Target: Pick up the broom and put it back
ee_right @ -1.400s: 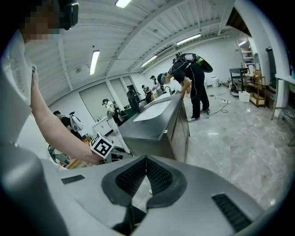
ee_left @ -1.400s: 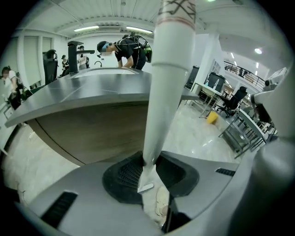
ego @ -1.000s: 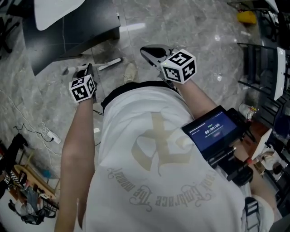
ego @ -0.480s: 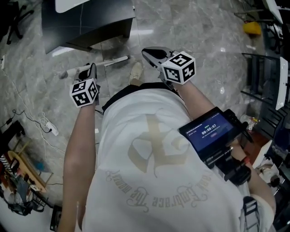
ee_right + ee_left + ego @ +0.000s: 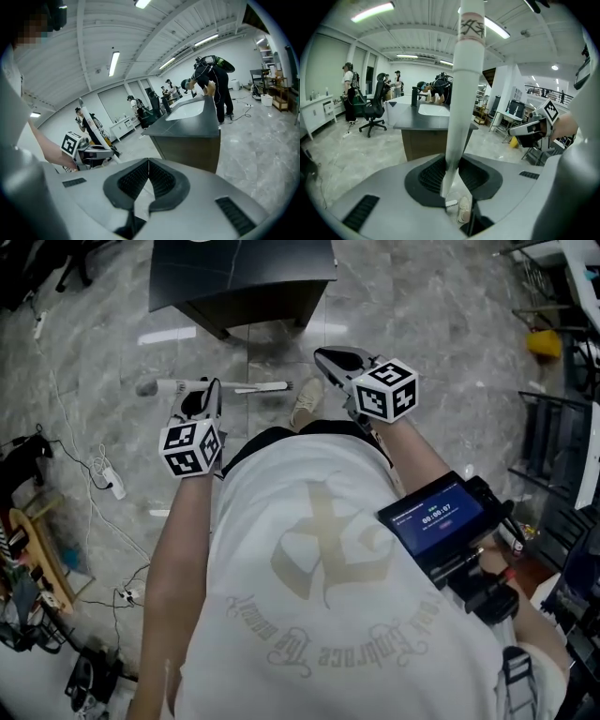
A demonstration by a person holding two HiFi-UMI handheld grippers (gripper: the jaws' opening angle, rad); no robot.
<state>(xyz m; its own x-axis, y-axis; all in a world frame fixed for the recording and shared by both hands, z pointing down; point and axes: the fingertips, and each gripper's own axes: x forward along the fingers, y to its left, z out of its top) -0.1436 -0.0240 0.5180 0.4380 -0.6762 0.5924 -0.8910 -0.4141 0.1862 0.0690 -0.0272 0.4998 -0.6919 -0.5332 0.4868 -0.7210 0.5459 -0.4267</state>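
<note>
L tool clamps the broom, R tool sits w/ jaws together, empty: hold grip firm & steer it clear of worktop.

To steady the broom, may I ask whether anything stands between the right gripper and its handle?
Nothing visible does: open air separates the right gripper from the broom handle, which the left gripper holds.

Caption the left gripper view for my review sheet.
The left gripper grips the white broom handle; dark desk ahead, right gripper nearby.
</note>
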